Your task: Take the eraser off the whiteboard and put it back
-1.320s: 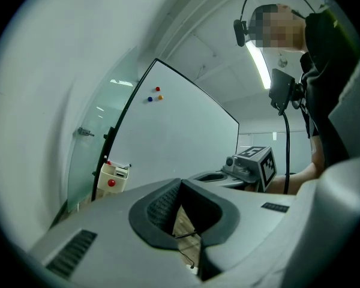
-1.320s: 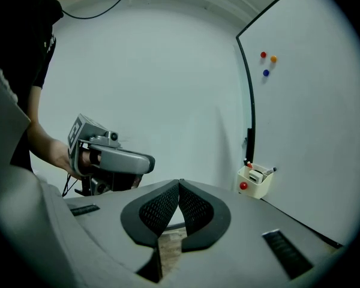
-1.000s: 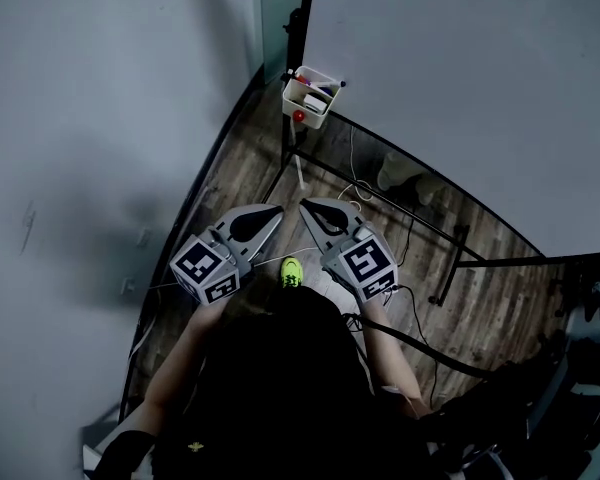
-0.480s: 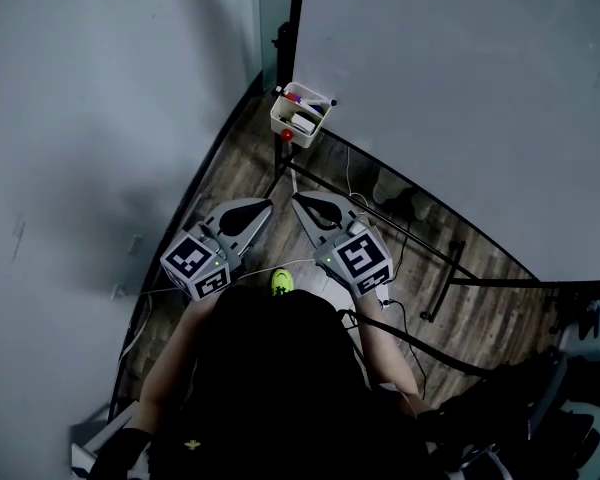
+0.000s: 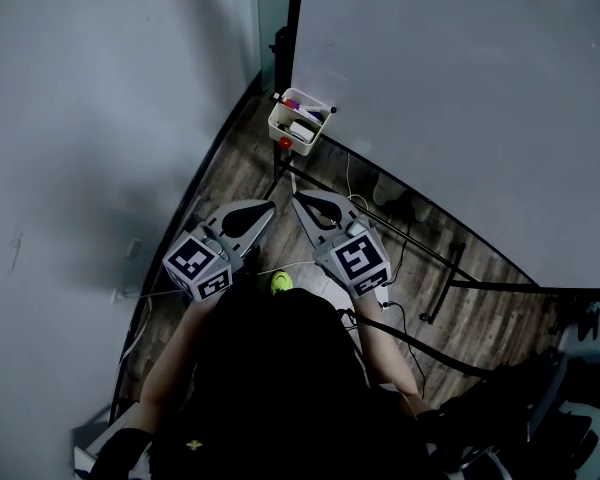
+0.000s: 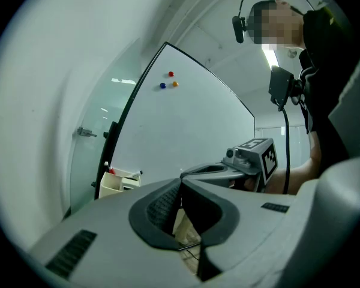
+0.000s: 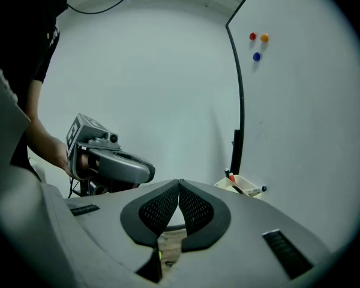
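both grippers have drawn nearer the white tray (image 5: 283, 128) at the whiteboard's (image 5: 460, 88) lower corner. the left gripper (image 5: 269, 206) and right gripper (image 5: 297, 199) are each pressed together on nothing, so no step looks done. i can't pick out the eraser; it may lie in the tray among the markers (image 5: 302, 106). stand legs (image 5: 420, 236) and cables (image 5: 352, 178) cross the floor ahead.

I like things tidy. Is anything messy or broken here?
Nothing looks broken or spilled. Only loose cables trail across the wooden floor below the whiteboard, which looks a bit untidy.
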`<state>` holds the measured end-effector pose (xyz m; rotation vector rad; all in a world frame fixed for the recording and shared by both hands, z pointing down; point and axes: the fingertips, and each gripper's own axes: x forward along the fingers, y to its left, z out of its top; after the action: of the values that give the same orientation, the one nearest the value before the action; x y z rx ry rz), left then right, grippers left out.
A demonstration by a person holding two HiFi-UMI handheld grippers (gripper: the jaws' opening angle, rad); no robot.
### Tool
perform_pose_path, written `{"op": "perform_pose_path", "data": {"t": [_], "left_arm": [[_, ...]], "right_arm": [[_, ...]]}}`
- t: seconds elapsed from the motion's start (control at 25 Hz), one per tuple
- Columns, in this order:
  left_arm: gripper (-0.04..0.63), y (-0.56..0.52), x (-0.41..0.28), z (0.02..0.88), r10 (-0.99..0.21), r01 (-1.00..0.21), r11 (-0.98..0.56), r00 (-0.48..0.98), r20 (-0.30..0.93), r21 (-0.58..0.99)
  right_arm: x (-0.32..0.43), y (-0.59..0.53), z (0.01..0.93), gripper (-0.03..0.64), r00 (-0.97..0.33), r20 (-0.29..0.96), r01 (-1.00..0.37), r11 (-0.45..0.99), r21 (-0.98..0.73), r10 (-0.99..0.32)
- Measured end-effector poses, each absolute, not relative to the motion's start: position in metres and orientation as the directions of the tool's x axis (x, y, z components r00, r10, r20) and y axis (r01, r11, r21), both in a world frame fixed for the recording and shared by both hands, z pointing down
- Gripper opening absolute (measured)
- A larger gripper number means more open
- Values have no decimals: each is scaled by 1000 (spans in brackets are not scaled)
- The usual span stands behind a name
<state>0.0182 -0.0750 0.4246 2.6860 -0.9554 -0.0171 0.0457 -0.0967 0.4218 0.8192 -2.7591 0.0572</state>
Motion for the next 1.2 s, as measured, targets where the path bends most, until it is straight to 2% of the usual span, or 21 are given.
{"op": "perform_pose_path", "data": {"t": [0.44, 0.64, 0.88, 1.2], "left_arm": [[29, -114, 18, 438, -557, -555, -775, 826, 90, 301], [29, -134, 19, 444, -523, -524, -791, 847, 97, 314], [29, -153, 22, 452, -492, -497, -803, 864, 104, 328], [31, -176, 22, 460, -485, -484, -793, 869, 96, 370]], "right_arm": [[47, -144, 441, 48, -747, 321, -596, 800, 62, -582], [51, -167, 448, 104, -712, 352, -625, 777, 76, -607], [54, -187, 458, 124, -678, 392, -643, 760, 93, -622], [52, -213, 472, 186, -646, 444, -639, 758, 129, -621]]}}
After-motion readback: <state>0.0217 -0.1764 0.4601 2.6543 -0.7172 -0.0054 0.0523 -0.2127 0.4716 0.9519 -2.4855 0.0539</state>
